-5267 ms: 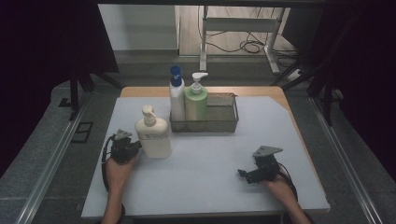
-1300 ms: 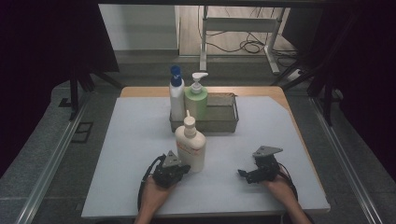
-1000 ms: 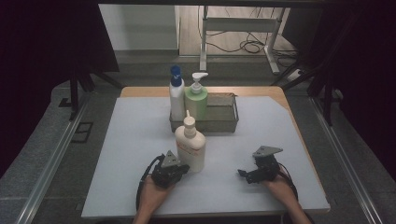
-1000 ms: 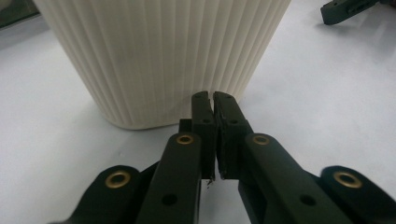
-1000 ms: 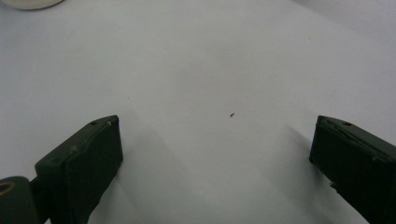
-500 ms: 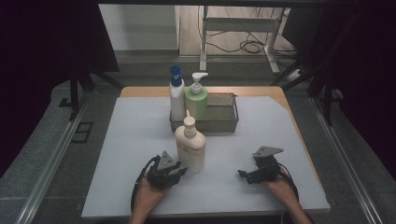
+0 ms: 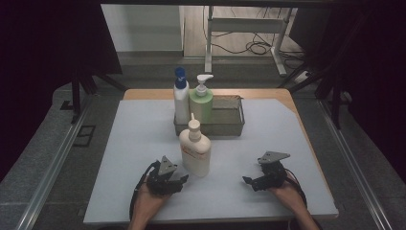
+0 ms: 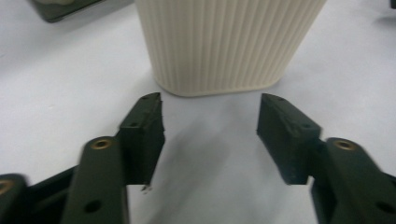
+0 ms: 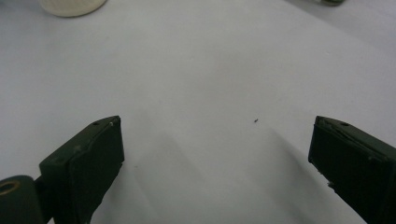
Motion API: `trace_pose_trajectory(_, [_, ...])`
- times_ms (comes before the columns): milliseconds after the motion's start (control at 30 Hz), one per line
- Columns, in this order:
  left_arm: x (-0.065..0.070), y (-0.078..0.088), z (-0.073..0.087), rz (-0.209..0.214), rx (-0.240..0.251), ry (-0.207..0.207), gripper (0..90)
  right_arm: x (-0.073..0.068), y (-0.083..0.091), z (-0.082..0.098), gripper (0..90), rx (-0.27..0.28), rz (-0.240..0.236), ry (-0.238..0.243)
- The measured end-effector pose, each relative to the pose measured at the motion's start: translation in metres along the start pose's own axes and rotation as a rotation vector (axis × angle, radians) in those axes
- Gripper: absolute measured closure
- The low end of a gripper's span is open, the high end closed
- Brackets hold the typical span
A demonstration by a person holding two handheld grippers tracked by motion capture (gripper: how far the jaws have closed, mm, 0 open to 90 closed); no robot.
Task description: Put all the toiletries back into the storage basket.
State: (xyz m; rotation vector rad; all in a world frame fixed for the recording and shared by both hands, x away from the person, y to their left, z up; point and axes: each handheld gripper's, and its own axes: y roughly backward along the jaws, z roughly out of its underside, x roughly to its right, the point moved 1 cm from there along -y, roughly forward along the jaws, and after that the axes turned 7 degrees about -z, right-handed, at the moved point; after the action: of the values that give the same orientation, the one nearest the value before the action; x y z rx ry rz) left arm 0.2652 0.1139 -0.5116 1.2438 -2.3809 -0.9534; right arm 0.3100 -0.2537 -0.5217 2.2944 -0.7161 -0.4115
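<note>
I have the cream bottle (image 7: 195,152) standing upright on the white table (image 7: 119,158), its long axis vertical and its narrow capped neck pointing straight up. It sits just ahead of my left gripper (image 7: 178,179) and slightly to that gripper's right, close but apart. In the left gripper view the bottle's ribbed base (image 8: 224,44) stands just beyond the fingertips (image 8: 148,105), with bare table between the pads and nothing inside them. Those jaws have just been opening, so the left gripper has let go and stands released, clear of the bottle.

My right gripper (image 7: 248,181) rests on the table well off to the far side of the bottle from the left one. Its jaws are spread wide in the right gripper view, with only white tabletop between them; the bottle's base (image 9: 72,5) shows far ahead at the upper left corner there.

Beyond the bottle, farther from both grippers, is a grey wire basket (image 7: 230,125). Two bottles stand upright in its left end: a white one with a blue cap (image 7: 181,98) and a green pump bottle (image 7: 201,103) beside it, its nozzle pointing right. The rest of the basket looks vacant.
</note>
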Motion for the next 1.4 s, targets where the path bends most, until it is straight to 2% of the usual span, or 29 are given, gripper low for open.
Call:
trace_pose_trajectory(267, [-0.005, 0.004, 0.01, -0.046, -0.027, 0.038, 19.7, -0.007, 0.003, -0.005, 3.2, 0.017, -0.009, 0.017])
trace_pose_trajectory(400, [-0.008, 0.007, 0.014, -0.059, -0.034, 0.055, 14.6, -0.01, 0.006, -0.009, 3.3, 0.033, -0.018, 0.026])
trace_pose_trajectory(700, [-0.007, 0.002, 0.017, -0.077, -0.062, 0.041, 12.9, -0.021, 0.014, -0.022, 3.4, 0.056, -0.055, 0.046])
trace_pose_trajectory(1200, [-0.009, 0.001, 0.019, -0.068, -0.051, 0.055, 12.7, -0.034, 0.014, -0.047, 6.6, 0.092, -0.106, 0.041])
trace_pose_trajectory(1400, [-0.01, 0.001, 0.019, -0.069, -0.043, 0.065, 12.8, -0.038, 0.013, -0.055, 7.0, 0.091, -0.123, 0.062])
